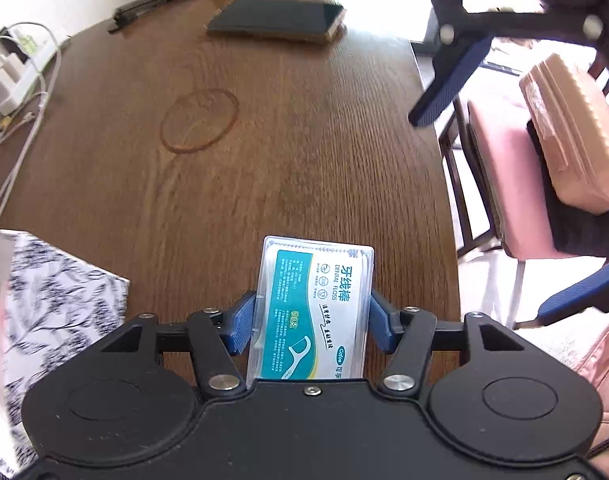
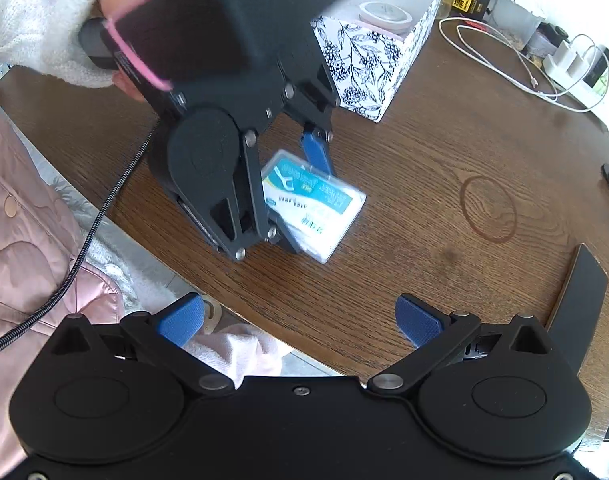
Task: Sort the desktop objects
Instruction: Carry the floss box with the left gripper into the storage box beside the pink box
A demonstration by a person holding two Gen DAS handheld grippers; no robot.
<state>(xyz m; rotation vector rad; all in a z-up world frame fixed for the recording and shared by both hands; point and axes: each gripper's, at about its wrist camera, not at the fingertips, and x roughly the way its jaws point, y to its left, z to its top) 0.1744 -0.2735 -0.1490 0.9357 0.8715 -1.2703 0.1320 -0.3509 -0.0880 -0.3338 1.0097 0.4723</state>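
Observation:
A clear plastic dental floss box (image 1: 310, 312) with a teal and white label sits between my left gripper's blue pads, and the left gripper (image 1: 310, 318) is shut on its sides. The right wrist view shows that same floss box (image 2: 316, 204) held just above the wooden table (image 2: 444, 152), with the left gripper (image 2: 304, 196) around it. My right gripper (image 2: 300, 322) stands open near the table's front edge with nothing between its fingers. In the left wrist view the right gripper (image 1: 504, 204) hangs open at the upper right, beyond the table's edge.
A floral-patterned open box (image 2: 368, 60) with a round item inside stands left of the left gripper; its corner (image 1: 56, 304) shows at lower left. A dark notebook (image 1: 276, 20) lies at the far end. White cables and chargers (image 1: 20, 68) lie far left. A pink chair (image 1: 512, 184) stands right.

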